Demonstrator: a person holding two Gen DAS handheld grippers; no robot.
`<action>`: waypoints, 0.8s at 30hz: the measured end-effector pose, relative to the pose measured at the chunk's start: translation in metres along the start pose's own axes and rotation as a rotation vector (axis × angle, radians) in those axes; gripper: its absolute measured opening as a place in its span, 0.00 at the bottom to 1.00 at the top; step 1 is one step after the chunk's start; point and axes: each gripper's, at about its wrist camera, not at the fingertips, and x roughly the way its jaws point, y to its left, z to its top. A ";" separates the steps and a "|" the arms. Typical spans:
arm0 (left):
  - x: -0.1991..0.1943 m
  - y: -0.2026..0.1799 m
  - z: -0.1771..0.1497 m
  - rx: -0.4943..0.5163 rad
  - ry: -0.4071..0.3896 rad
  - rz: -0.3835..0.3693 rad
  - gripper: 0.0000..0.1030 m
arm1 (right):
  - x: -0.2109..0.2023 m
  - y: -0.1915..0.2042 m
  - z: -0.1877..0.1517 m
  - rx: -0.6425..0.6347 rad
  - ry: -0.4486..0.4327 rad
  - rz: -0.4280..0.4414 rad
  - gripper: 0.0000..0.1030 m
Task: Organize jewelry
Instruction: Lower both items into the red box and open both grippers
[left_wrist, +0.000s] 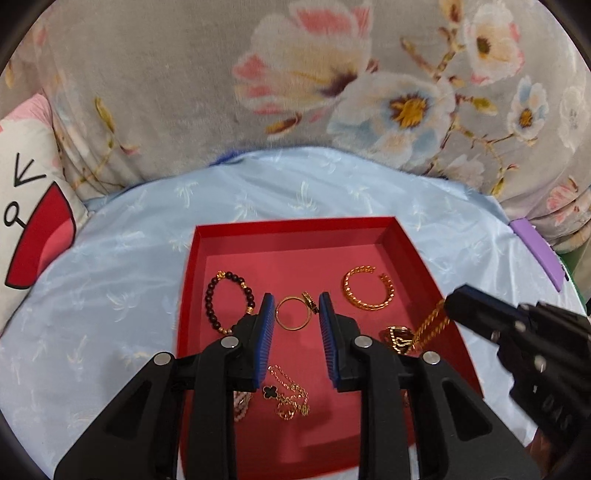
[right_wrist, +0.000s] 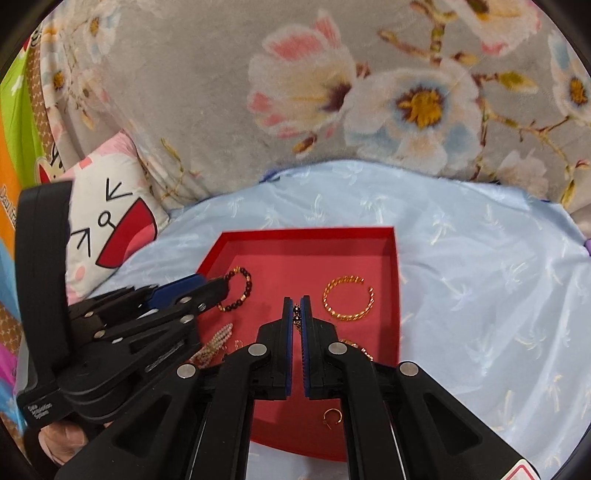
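A red tray (left_wrist: 295, 225) on pale blue cloth holds jewelry: a dark bead bracelet (left_wrist: 212, 295), a thin gold bangle (left_wrist: 293, 314), a twisted gold cuff (left_wrist: 367, 288), a clover chain (left_wrist: 286, 398) and a gold pendant (left_wrist: 397, 338). My left gripper (left_wrist: 295, 314) is open over the tray, its pads either side of the bangle. My right gripper (right_wrist: 295, 312) is shut on a gold chain (right_wrist: 296, 314); in the left wrist view (left_wrist: 448, 304) the chain (left_wrist: 430, 321) hangs from it down to the pendant. The tray (right_wrist: 395, 280), cuff (right_wrist: 349, 299) and bead bracelet (right_wrist: 238, 291) also show in the right wrist view.
A small gold ring (right_wrist: 331, 415) and a pearl clip (right_wrist: 218, 345) lie in the tray. A cartoon-face pillow (left_wrist: 26, 206) lies at the left, a floral blanket (left_wrist: 295, 81) behind, a purple object (left_wrist: 539, 251) at the cloth's right edge.
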 end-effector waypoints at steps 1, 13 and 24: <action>0.008 0.000 0.000 0.003 0.016 -0.004 0.23 | 0.006 0.001 -0.002 -0.004 0.010 0.001 0.04; 0.052 0.004 0.004 -0.022 0.068 0.029 0.42 | 0.046 -0.005 -0.008 -0.010 0.046 -0.026 0.09; -0.011 0.017 -0.016 -0.038 -0.022 0.048 0.56 | -0.016 -0.002 -0.028 -0.007 -0.016 0.011 0.26</action>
